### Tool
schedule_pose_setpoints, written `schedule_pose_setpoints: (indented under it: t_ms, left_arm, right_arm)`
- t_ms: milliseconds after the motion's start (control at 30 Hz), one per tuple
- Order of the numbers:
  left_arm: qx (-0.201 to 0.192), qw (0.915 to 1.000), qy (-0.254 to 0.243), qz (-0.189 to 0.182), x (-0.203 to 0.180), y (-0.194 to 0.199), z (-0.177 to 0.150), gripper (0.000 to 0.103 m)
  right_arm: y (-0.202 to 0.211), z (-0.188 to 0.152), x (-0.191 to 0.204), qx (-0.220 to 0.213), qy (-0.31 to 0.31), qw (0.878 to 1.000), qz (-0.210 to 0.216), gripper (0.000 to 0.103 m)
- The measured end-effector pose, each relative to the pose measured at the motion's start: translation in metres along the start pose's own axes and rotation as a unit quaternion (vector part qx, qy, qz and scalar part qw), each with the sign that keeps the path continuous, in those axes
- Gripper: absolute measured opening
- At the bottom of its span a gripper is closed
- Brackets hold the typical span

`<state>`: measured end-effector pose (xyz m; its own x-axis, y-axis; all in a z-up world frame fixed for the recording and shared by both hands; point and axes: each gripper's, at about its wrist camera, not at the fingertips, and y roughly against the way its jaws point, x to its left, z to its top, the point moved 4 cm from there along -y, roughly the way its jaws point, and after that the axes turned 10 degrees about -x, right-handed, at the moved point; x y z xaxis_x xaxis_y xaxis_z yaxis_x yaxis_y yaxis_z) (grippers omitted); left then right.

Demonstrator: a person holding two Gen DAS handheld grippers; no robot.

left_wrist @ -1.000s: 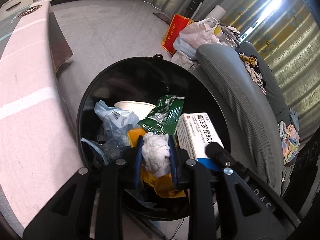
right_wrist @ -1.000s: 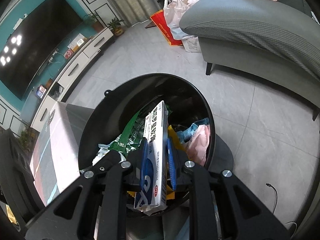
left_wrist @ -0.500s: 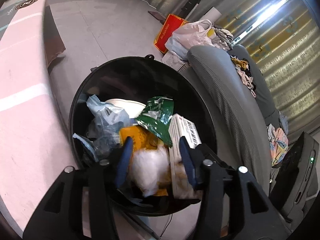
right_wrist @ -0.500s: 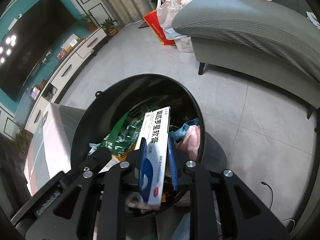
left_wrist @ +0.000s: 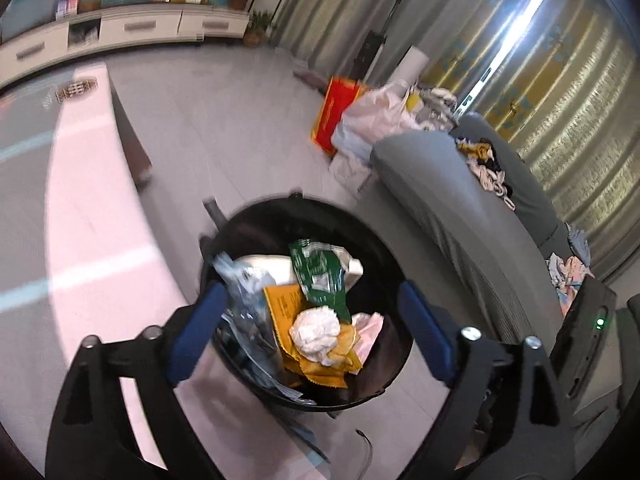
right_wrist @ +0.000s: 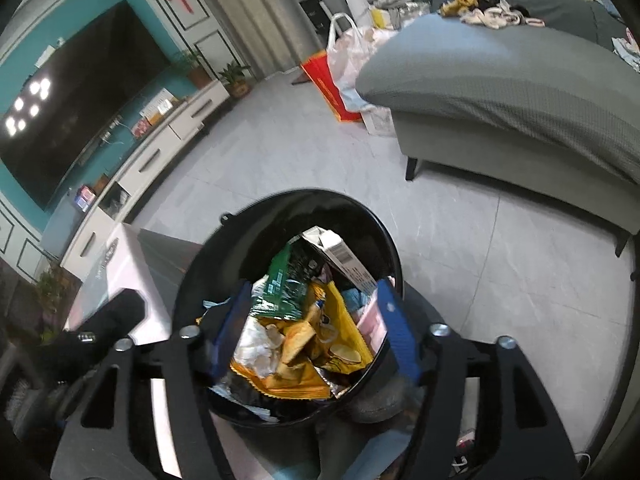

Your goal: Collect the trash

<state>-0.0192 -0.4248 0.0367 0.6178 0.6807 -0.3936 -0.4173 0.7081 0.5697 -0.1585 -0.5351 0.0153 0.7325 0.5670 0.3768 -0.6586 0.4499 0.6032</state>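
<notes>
- Left wrist view shows my left gripper (left_wrist: 310, 322) above the round black bin (left_wrist: 384, 384); its jaws have just been opening and now stand wide, with nothing pressed between the blue pads.
- Below this gap the crumpled white paper ball (left_wrist: 316, 328) lies free on top of the heap inside the bin, soft and wrinkled, not touched by either pad.
- Under the ball lies a flat yellow foil wrapper (left_wrist: 286, 308) with a zigzag edge; a shiny green packet (left_wrist: 320, 280) leans behind it.
- At the left side of the heap I see thin clear plastic film (left_wrist: 244, 300), creased and glossy, and a white smooth curved piece (left_wrist: 272, 266) at the back.
- Right wrist view shows my right gripper (right_wrist: 314, 326) over the same bin, whose glossy rim (right_wrist: 394, 256) is a smooth dark oval; the jaws have just been opening and the pads hold nothing.
- In the right wrist view the white cardboard box (right_wrist: 340, 258), rectangular with a barcode on one side, rests tilted in the bin against the far inner wall, apart from both pads.
- Beside it lie the green packet, a yellow snack bag, open and wrinkled, and something soft and pink by the right pad.
- Behind the bin stands a grey sofa (right_wrist: 520, 92) with woven fabric, on pale floor tiles (right_wrist: 480, 248).
</notes>
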Motion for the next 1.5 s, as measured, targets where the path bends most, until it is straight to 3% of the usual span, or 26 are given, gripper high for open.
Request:
schedule_pose_setpoints:
  t_ms: [133, 267, 567, 667, 1500]
  left_arm:
    - [-0.048, 0.9978, -0.036, 0.027, -0.008, 0.038, 0.018, 0.099]
    - [-0.088, 0.9942, -0.054, 0.029, -0.015, 0.076, 0.032, 0.1]
    - [-0.092, 0.993, -0.057, 0.047, -0.012, 0.104, 0.025, 0.1]
    - [-0.092, 0.9922, -0.055, 0.063, -0.009, 0.106, 0.024, 0.1]
    - [-0.06, 0.9948, -0.041, 0.071, 0.001, 0.102, -0.004, 0.1]
  right_arm:
    - [0.021, 0.01, 0.0, -0.032, -0.008, 0.999, 0.013, 0.092]
    - [0.044, 0.022, -0.01, -0.071, -0.04, 0.996, 0.023, 0.1]
    - [0.074, 0.032, -0.014, -0.121, 0.013, 0.991, -0.062, 0.1]
    - [0.074, 0.03, -0.013, -0.119, 0.021, 0.991, -0.058, 0.1]
    - [0.065, 0.024, -0.002, -0.099, 0.05, 0.992, -0.063, 0.1]
